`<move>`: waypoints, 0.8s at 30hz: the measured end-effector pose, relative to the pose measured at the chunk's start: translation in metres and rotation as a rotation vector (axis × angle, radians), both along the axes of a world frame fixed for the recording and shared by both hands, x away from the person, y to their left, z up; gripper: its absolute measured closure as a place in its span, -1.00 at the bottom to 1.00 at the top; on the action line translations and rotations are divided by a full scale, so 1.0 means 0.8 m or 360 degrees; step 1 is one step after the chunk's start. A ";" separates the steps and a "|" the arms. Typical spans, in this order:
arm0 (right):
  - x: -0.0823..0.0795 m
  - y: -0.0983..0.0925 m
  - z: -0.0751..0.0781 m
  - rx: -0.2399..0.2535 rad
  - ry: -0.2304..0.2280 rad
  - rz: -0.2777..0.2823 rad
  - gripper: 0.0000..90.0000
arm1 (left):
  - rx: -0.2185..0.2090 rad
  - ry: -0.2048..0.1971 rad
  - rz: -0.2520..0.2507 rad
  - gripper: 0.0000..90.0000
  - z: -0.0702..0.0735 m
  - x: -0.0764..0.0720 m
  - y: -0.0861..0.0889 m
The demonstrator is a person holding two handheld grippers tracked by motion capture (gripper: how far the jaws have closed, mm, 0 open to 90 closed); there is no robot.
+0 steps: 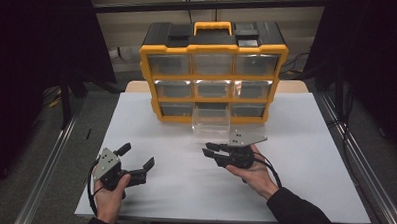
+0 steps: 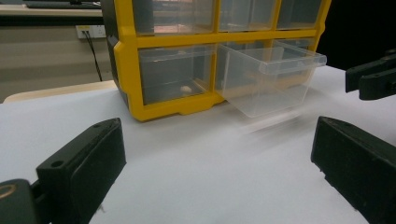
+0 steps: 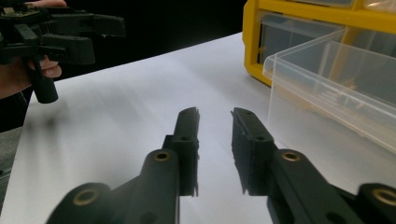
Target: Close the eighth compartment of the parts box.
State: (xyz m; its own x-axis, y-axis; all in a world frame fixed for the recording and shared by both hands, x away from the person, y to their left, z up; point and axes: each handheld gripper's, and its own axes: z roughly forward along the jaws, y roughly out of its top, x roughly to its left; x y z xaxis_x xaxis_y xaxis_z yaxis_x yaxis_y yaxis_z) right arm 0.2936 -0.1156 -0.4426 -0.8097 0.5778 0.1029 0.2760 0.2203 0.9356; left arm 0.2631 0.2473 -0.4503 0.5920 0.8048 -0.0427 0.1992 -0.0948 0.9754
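Drawer [image 1: 210, 123] stands pulled out; right gripper [image 1: 211, 153] empty beside it.

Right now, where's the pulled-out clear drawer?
High view: the clear drawer juts from the bottom row's middle slot of the yellow organizer, just beyond the right gripper.

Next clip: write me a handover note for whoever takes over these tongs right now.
Left tongs: wide open, holding nothing, low over the white table at front left.
Right tongs: jaws narrowly apart, nothing between them, just in front of the clear drawer.
Drawer: pulled out of the bottom middle slot of the yellow organizer; looks empty.
Done: drawer opened.
Left: probably fill it or push it back.
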 end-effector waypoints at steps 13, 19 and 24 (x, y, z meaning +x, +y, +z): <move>0.009 -0.003 -0.005 -0.0026 0.0071 -0.0036 1.00 | -0.0003 -0.0003 -0.0009 -0.94 0.000 0.000 0.000; 0.014 -0.003 -0.008 -0.0040 0.0078 -0.0047 1.00 | -0.0001 -0.0004 -0.0010 -0.94 0.000 0.000 0.000; 0.022 -0.002 -0.012 -0.0052 0.0074 -0.0072 1.00 | 0.0009 -0.0006 0.0004 -0.94 0.000 0.000 0.000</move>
State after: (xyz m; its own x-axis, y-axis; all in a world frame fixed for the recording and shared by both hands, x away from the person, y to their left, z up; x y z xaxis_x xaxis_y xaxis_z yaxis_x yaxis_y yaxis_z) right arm 0.3116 -0.1174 -0.4524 -0.7774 0.6174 0.1203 0.3294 0.2367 0.9140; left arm 0.2632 0.2473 -0.4500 0.5901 0.8065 -0.0359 0.1961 -0.1000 0.9755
